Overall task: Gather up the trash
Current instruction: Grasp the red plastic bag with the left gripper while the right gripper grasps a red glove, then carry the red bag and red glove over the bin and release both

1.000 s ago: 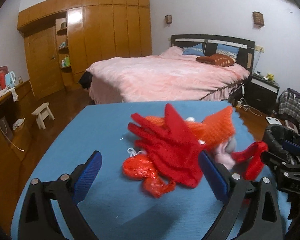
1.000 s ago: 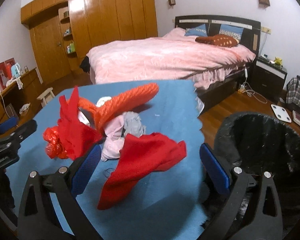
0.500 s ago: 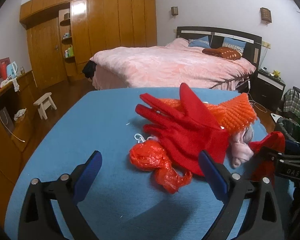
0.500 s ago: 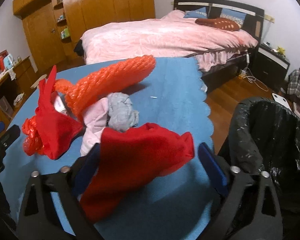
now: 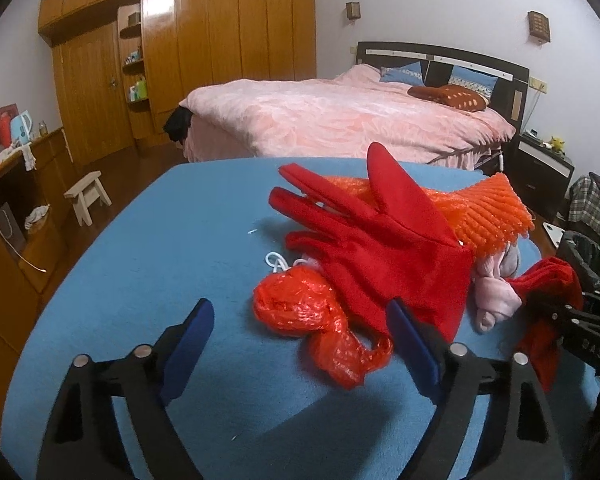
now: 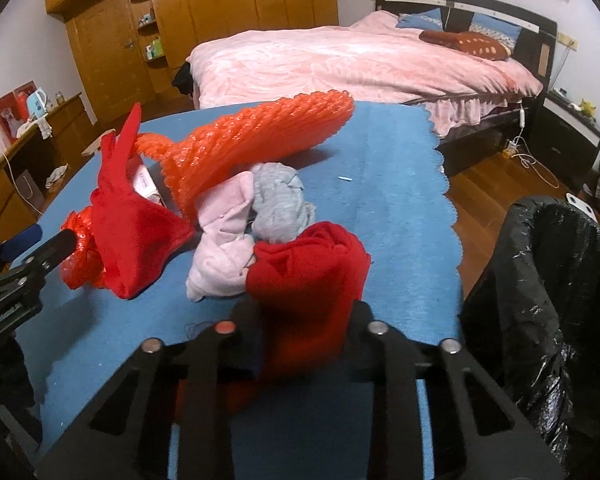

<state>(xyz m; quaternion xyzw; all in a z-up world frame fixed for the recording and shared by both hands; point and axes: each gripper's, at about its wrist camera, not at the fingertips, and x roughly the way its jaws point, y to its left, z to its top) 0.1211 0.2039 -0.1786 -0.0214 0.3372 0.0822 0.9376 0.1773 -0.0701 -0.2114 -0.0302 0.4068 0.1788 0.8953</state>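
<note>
- Right gripper (image 6: 300,320) has its jaws clamped on the red cloth (image 6: 308,264), beside the black bin (image 6: 548,280).
- Left gripper (image 5: 300,344) gapes wide and empty, before the red glove (image 5: 380,248).

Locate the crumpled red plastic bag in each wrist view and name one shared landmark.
Left wrist: red plastic bag lies low centre, between the open jaws.
Right wrist: red plastic bag sits at left edge, mostly behind the red glove.
Shared landmark: orange foam net.

Blue-covered desk (image 5: 148,280), scalloped at its edge; lying on it: red glove (image 5: 380,248), crumpled red plastic bag (image 5: 300,304), orange foam net (image 6: 260,140), pink cloth (image 6: 224,240), grey cloth (image 6: 280,204).
</note>
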